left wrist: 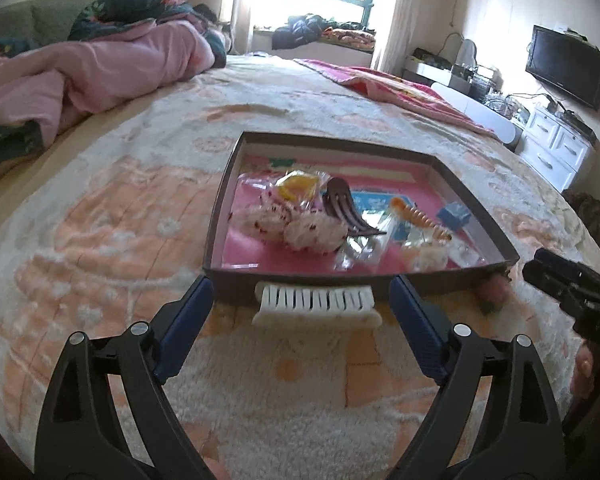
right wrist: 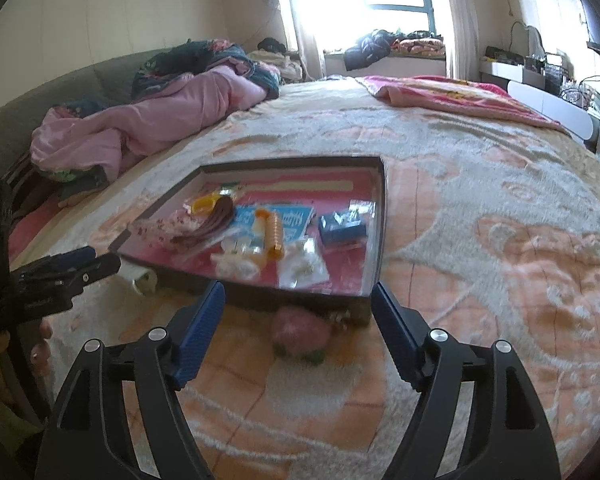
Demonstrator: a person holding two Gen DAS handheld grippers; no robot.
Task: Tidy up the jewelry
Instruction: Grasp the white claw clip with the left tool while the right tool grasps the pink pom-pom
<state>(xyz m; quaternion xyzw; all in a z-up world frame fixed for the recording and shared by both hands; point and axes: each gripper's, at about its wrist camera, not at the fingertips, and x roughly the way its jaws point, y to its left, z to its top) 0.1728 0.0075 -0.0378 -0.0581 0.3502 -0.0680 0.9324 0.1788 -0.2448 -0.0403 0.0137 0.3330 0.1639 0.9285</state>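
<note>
A shallow dark-walled box (left wrist: 236, 288) with a pink floor lies on the bed blanket. It holds white fluffy scrunchies (left wrist: 300, 228), a yellow ring (left wrist: 298, 186), a brown claw clip (left wrist: 342, 208), an orange comb clip (left wrist: 418, 216), a small blue box (left wrist: 454, 216) and clear bags. A white comb clip (left wrist: 318, 306) rests on the blanket against the box's near wall, between the wide-apart fingers of my left gripper (left wrist: 301, 286), untouched. My right gripper (right wrist: 298, 288) is open over a pink round hair piece (right wrist: 300, 336) by the box's (right wrist: 260, 294) near corner.
A pink quilt (left wrist: 100, 68) is heaped at the far left of the bed and a red blanket (left wrist: 400, 88) at the far right. White drawers (left wrist: 556, 148) and a TV (left wrist: 566, 66) stand beyond the bed's right edge. A hand (right wrist: 40, 344) holds the left gripper (right wrist: 100, 261).
</note>
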